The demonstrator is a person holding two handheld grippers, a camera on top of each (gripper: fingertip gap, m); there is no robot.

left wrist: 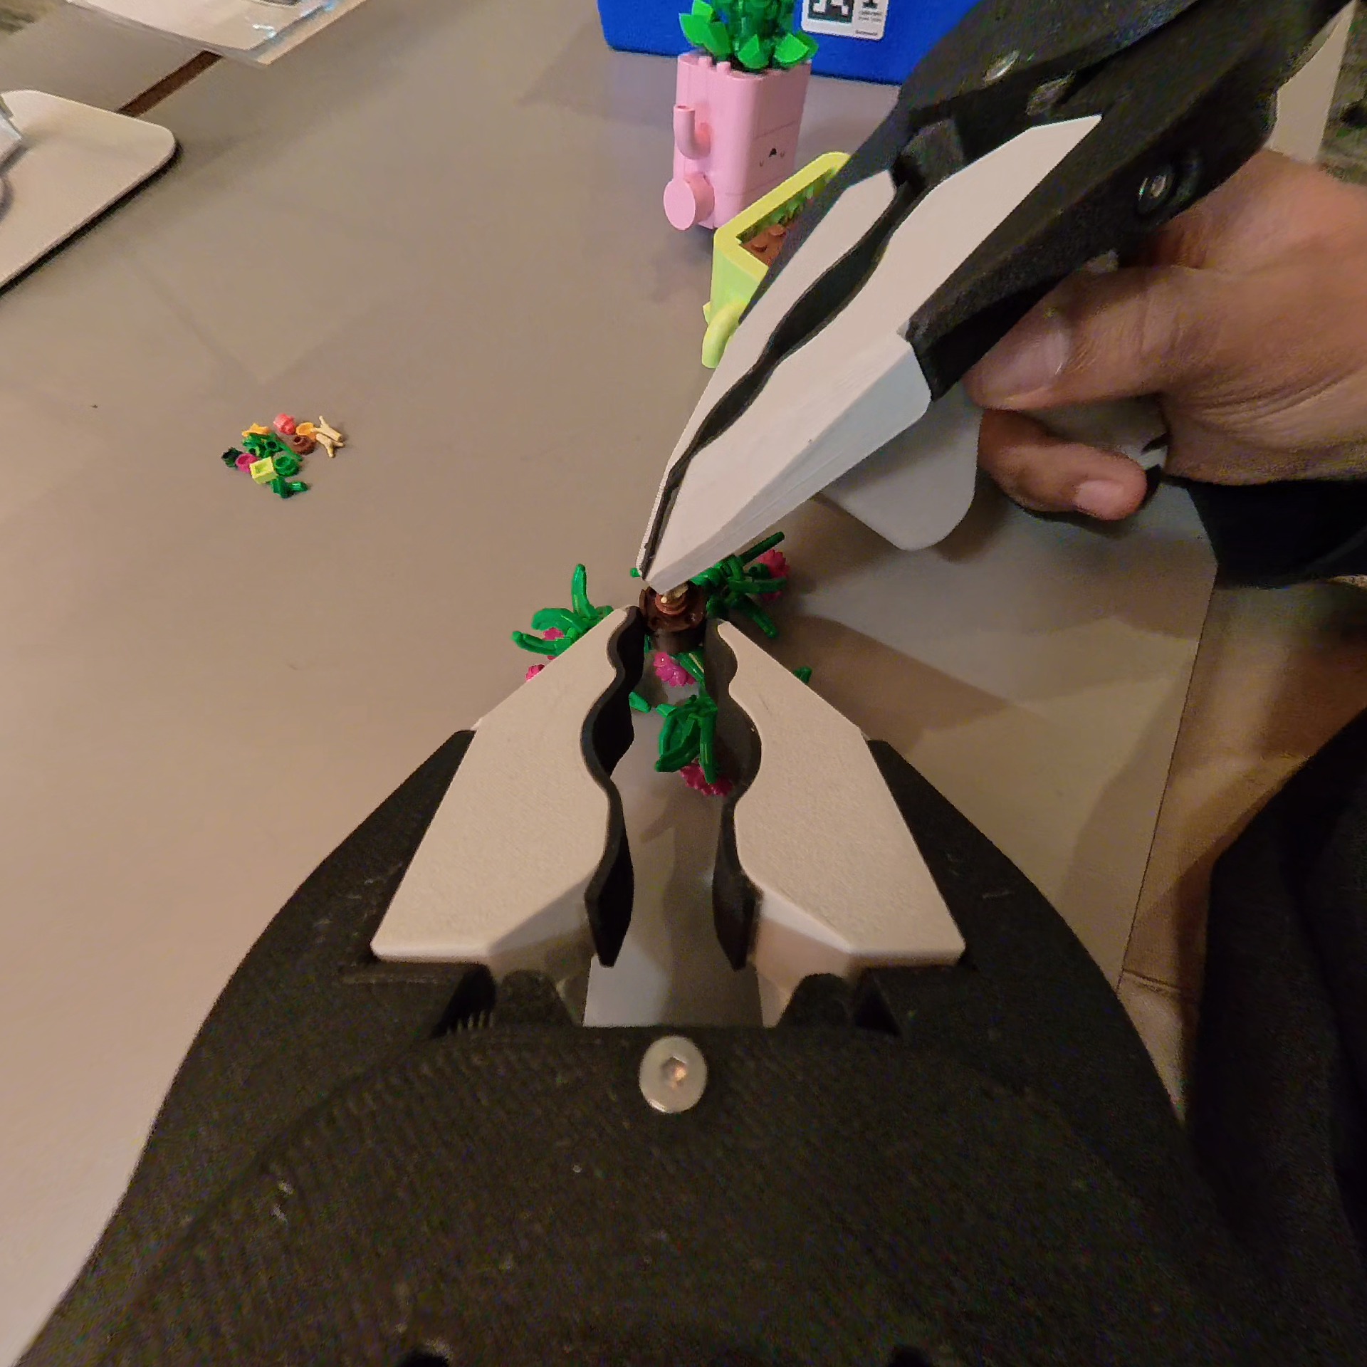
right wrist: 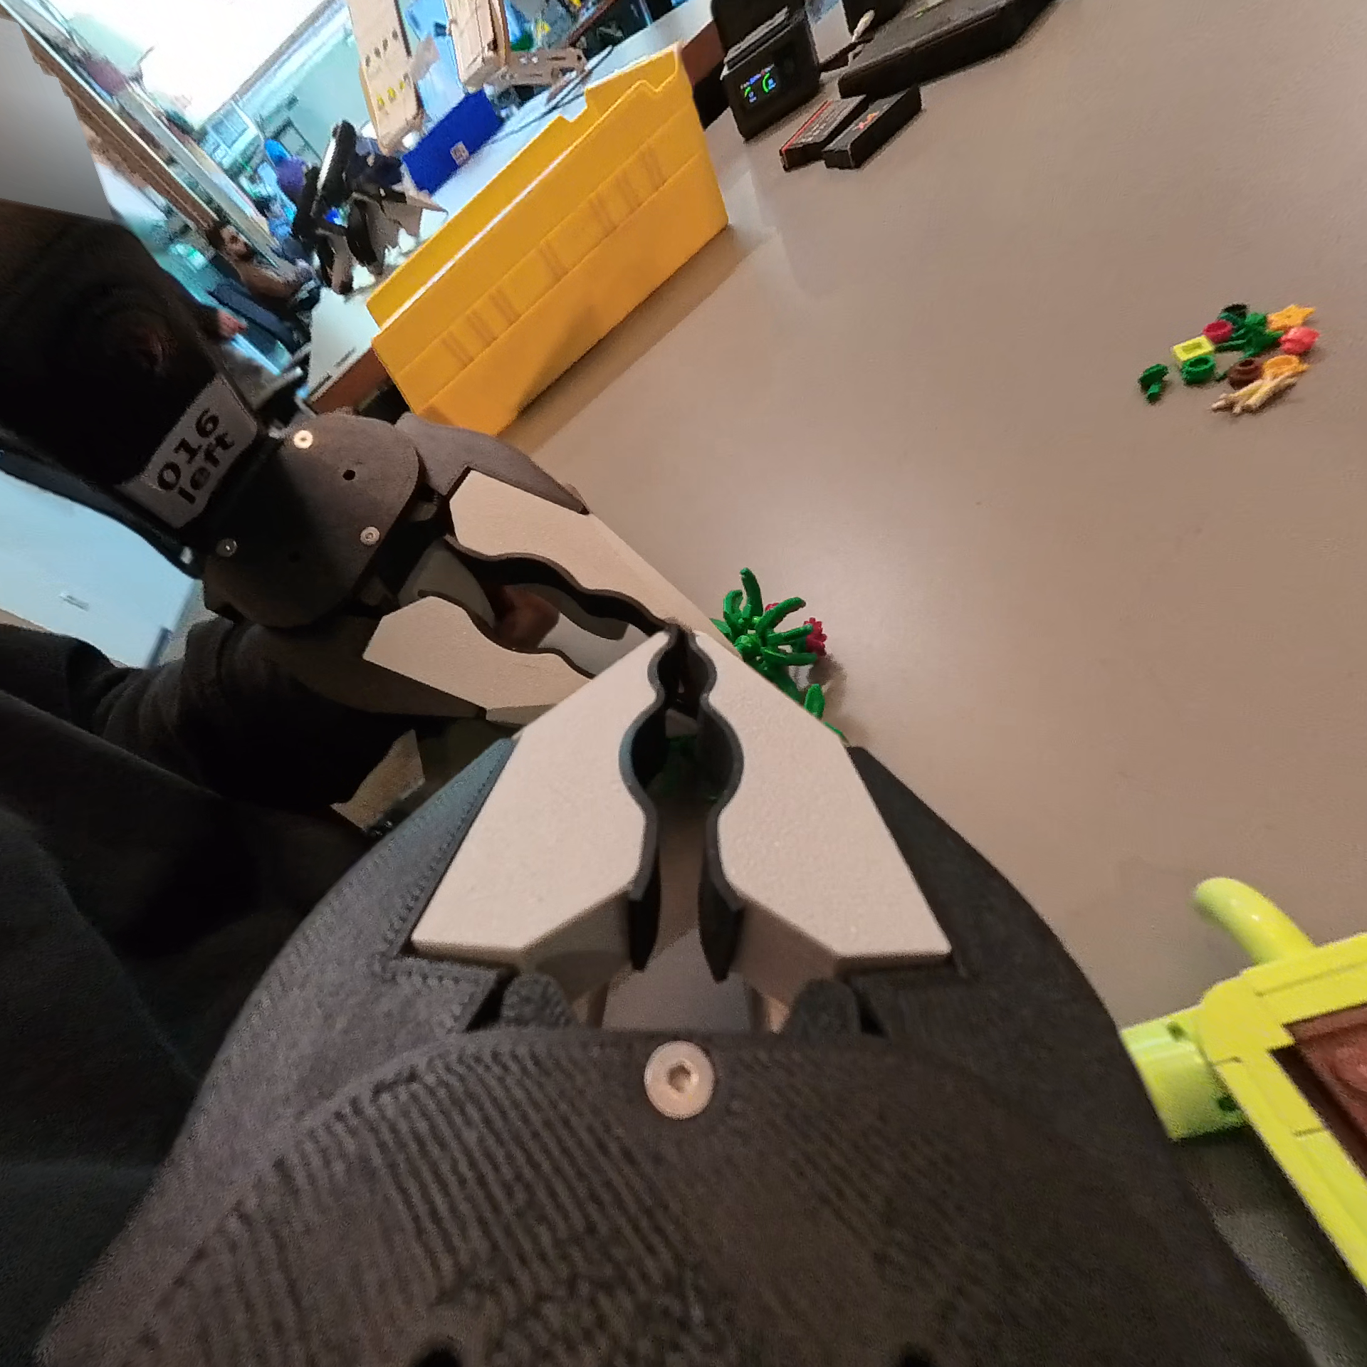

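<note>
Leftmost on the grey table (left wrist: 385, 311), a small heap of loose bricks (left wrist: 281, 453) lay well apart from everything else, with a white slab (left wrist: 66, 174) far off at the left edge. Nearer the middle, the left gripper (left wrist: 672, 621) had its jaws drawn close on a brown round piece (left wrist: 669, 618) at the top of a toy plant (left wrist: 692, 728), whose green stems and pink blossoms spread on the table beneath and between the fingers. Just above it, the right gripper (left wrist: 651, 566) came down at a slant from the right, jaws nearly together, its tip touching a small tan stud on that brown piece; whether it pinched the stud I could not tell. In the right wrist view the right gripper's (right wrist: 677, 640) jaws showed only a thin gap at the tips. A bare hand (left wrist: 1183, 370) held its handle at the right. Farther back stood a pink pot (left wrist: 736, 144) with green leaves, a lime pot (left wrist: 728, 296) lying beside it, and a blue box (left wrist: 643, 26) at the far edge. A yellow bin (right wrist: 547, 266) sat far off.
</note>
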